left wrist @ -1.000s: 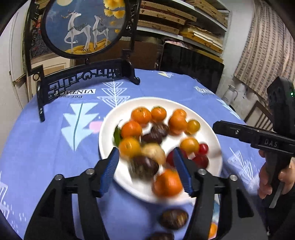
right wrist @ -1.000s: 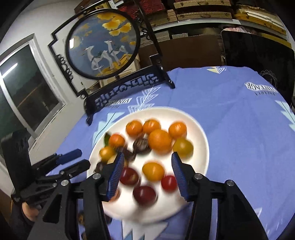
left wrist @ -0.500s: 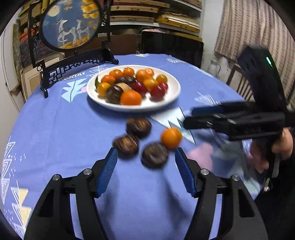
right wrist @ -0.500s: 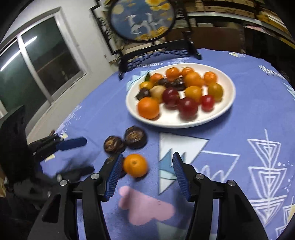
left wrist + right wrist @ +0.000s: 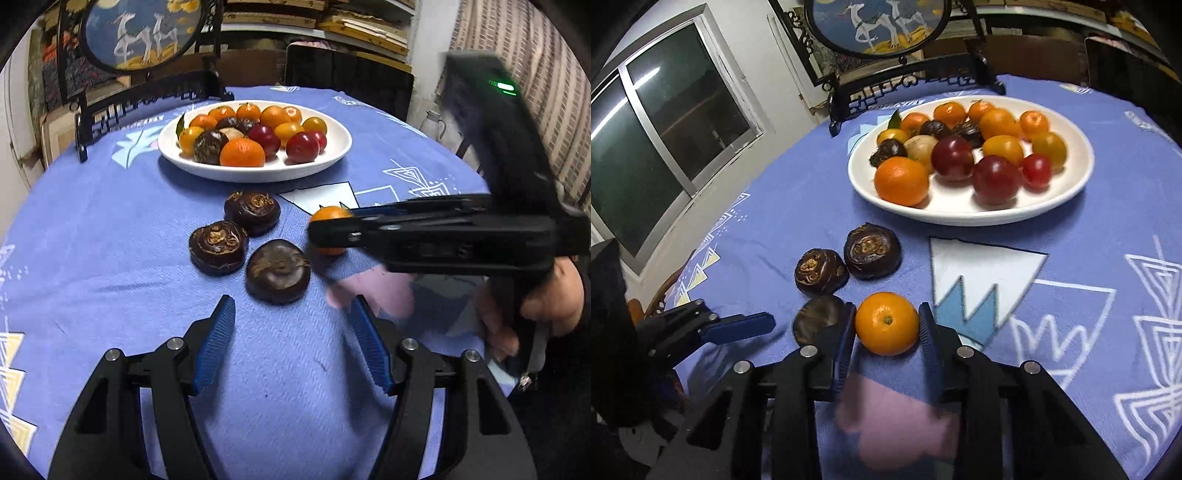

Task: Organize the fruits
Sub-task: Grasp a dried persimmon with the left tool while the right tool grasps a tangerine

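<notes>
A white plate [image 5: 332, 153] [image 5: 1052, 210] holds several tangerines, red plums, yellow fruits and dark water chestnuts. Three dark water chestnuts [image 5: 277, 270] [image 5: 872, 252] lie on the blue cloth in front of it. My right gripper [image 5: 886, 325] is closed around a loose tangerine [image 5: 886, 323] [image 5: 328, 214] on the cloth, pads touching both its sides. My left gripper [image 5: 291, 343] is open and empty, just short of the nearest chestnut. The right gripper's body [image 5: 424, 236] crosses the left wrist view and hides part of the tangerine.
A dark carved stand with a round deer picture [image 5: 144, 37] [image 5: 879, 26] stands behind the plate. A window [image 5: 665, 129] is at the left. A chair back [image 5: 347, 77] and shelves are beyond the table's far edge.
Both grippers have pulled back from over the plate and dropped low near the loose fruits. The right gripper's fingers have narrowed onto the loose tangerine.
</notes>
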